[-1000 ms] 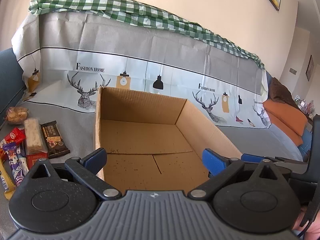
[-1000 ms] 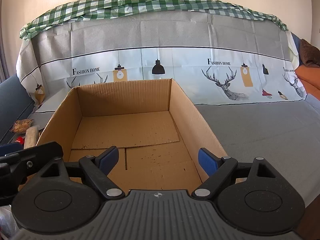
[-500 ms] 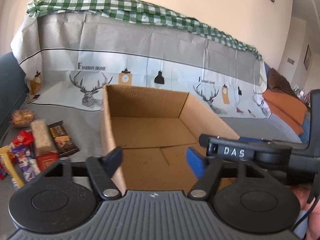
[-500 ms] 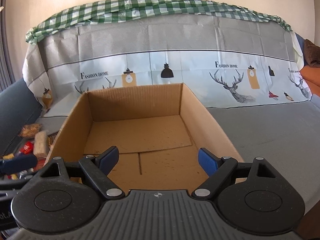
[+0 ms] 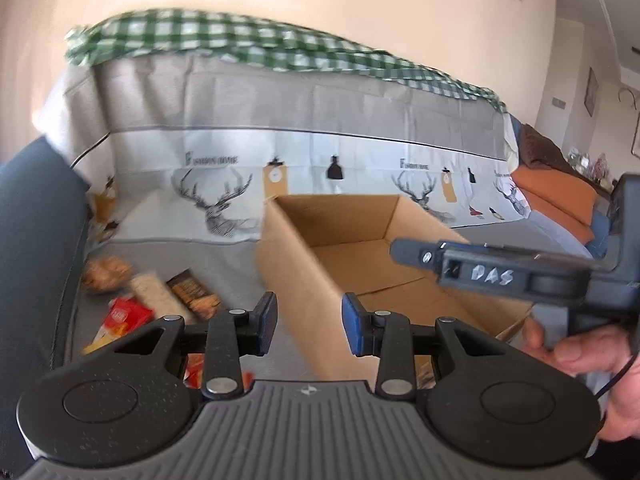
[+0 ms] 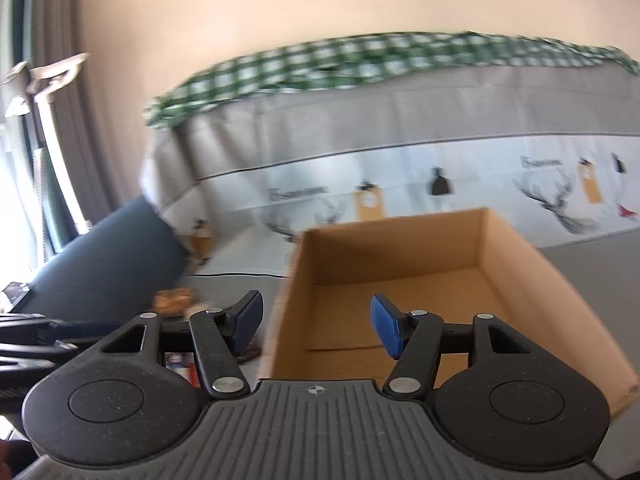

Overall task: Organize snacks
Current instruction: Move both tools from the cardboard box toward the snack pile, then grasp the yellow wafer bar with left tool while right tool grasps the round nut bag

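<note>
An empty cardboard box (image 5: pixel 360 252) stands open on the grey sofa cover. Left of it lie the snacks: a bun (image 5: pixel 106 274), a pale bar (image 5: pixel 154 294), a dark brown bar (image 5: pixel 194 294) and a red packet (image 5: pixel 126 316). My left gripper (image 5: pixel 309 326) hovers above the box's left wall, its jaws closing with nothing pressed between the blue pads. My right gripper (image 6: pixel 316 328) also hangs over that wall (image 6: pixel 280 320), jaws closing and empty. In the left wrist view the right gripper (image 5: pixel 416 254) reaches over the box, held by a hand (image 5: pixel 580 356).
The sofa back (image 5: pixel 320 120) carries a deer-print cover and a green checked cloth (image 5: pixel 260 46). A dark blue cushion (image 5: pixel 36 240) borders the snacks on the left. An orange cushion (image 5: pixel 560 200) lies far right. Curtains (image 6: pixel 60 140) hang at the left in the right wrist view.
Both views have swung left, so the box now sits right of centre and the snacks nearer the middle. Both pairs of jaws have narrowed. The right gripper has come across the left wrist view.
</note>
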`<state>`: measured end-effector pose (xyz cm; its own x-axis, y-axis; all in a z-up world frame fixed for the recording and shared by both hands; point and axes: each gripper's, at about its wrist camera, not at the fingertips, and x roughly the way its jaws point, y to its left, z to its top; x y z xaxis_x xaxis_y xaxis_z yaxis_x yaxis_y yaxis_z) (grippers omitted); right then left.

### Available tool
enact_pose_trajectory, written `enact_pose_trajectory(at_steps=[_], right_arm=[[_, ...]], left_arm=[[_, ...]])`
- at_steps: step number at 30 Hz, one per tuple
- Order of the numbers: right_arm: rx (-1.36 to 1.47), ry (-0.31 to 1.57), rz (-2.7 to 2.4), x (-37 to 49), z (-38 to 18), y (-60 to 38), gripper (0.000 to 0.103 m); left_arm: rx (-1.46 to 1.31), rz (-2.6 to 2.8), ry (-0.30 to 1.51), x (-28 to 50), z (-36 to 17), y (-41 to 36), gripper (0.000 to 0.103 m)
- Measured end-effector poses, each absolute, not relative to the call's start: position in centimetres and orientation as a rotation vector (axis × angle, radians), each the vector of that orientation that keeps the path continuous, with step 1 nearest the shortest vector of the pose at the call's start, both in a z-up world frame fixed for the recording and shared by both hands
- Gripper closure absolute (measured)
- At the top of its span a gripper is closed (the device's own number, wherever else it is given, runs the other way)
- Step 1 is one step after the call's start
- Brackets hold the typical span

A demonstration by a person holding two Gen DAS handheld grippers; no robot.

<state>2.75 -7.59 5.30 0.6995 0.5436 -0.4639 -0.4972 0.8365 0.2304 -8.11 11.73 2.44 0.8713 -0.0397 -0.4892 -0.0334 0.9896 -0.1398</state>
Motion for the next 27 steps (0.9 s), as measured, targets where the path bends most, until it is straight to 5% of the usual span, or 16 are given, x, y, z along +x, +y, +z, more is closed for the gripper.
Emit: enact_pose_trajectory(at_steps=[13,27], right_arm=[[-0.084,0.607,0.853,-2.7,2.8,3.6,0.028],[-0.29,0.861,0.848,-2.1,-3.7,8.7,0.009]], left_arm=[[-0.557,0.326,0.491,-10.2,-3.1,21.4,0.064],[-0.67,0.399,0.647,-9.1,-7.5,25.4,0.062]])
